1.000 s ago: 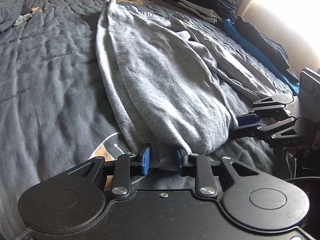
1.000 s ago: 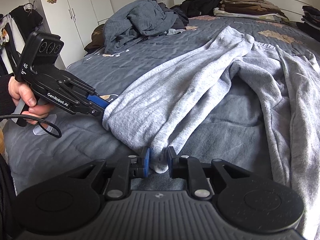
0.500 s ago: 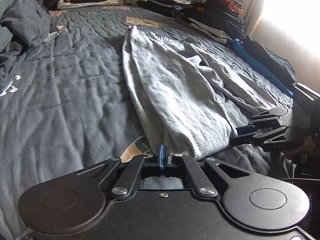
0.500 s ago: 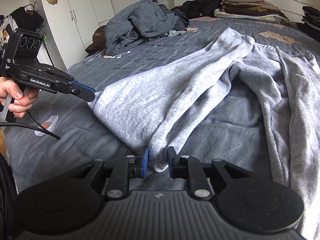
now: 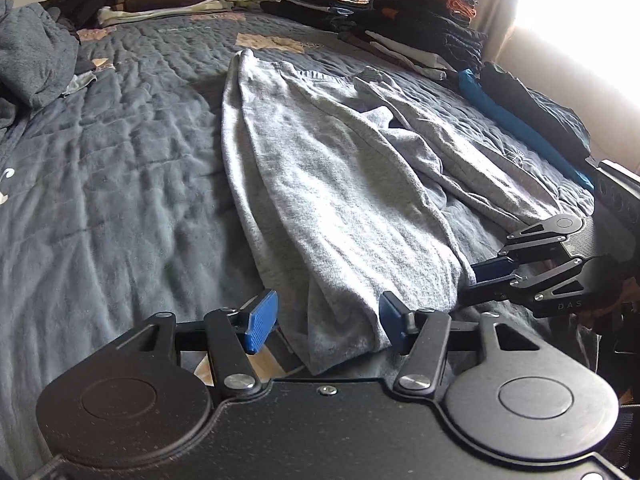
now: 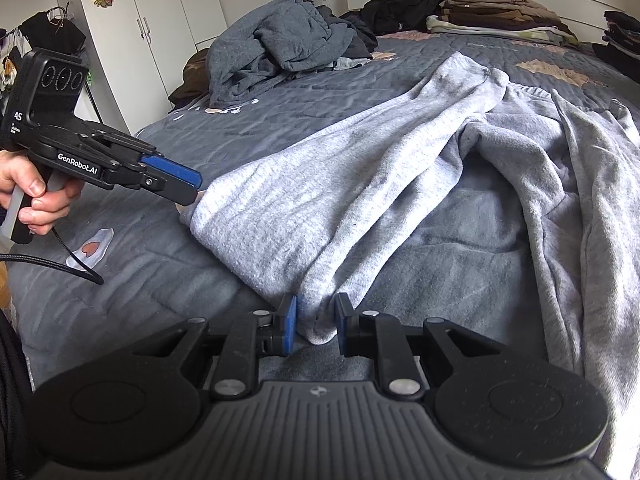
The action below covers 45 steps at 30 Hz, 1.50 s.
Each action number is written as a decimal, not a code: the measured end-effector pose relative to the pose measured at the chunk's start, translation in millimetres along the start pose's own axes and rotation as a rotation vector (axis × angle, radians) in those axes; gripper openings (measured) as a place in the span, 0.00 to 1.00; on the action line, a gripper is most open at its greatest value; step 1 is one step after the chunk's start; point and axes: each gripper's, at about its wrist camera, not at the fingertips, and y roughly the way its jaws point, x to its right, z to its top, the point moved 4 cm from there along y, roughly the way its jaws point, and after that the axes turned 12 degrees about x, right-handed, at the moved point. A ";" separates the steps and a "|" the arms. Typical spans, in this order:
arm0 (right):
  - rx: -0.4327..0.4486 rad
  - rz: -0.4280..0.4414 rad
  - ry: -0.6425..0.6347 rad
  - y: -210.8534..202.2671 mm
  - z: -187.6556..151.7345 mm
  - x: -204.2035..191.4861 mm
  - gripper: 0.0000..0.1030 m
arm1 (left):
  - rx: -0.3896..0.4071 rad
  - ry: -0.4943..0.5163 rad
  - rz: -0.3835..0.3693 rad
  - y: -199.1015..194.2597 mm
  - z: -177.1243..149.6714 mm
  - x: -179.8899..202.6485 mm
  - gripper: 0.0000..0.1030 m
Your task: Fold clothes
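Note:
Light grey sweatpants (image 5: 332,184) lie lengthwise on the dark grey quilt (image 5: 112,184), with one leg end towards me. My left gripper (image 5: 326,322) has its jaws opening. The near hem lies between the blue pads (image 5: 262,318), and they do not press on it. In the right wrist view the left gripper (image 6: 192,188) hovers at the left corner of the sweatpants (image 6: 352,184). My right gripper (image 6: 316,328) is shut on the hem's other corner, with fabric filling the narrow gap. That right gripper (image 5: 490,274) shows at the hem's right edge in the left wrist view.
Stacks of folded clothes (image 5: 400,12) line the far and right sides of the bed. A heap of grey-blue clothing (image 6: 276,48) sits at the back left by a white wardrobe (image 6: 132,20). A person's hand (image 6: 36,196) holds the left gripper, and a cable (image 6: 60,268) trails from it.
The left gripper closed at the hem, then rose a little and opened wide, so the hem now lies loose between its pads. The right gripper has kept still with the same grip.

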 end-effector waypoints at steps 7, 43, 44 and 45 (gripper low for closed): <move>-0.003 0.007 0.000 1.2 0.1 0.4 0.18 | -0.074 -0.079 -0.065 16.2 -15.0 -6.9 0.22; -0.009 0.043 -0.033 2.2 -3.4 -2.3 0.17 | -0.102 -0.084 -0.048 -15.4 -16.1 -35.7 0.05; -0.011 0.043 -0.032 2.3 -3.7 -2.0 0.17 | -0.088 -0.093 -0.050 -16.0 -15.4 -34.2 0.06; -0.011 0.043 -0.029 2.2 -3.8 -1.7 0.17 | -0.075 -0.102 -0.052 -16.7 -14.8 -32.7 0.06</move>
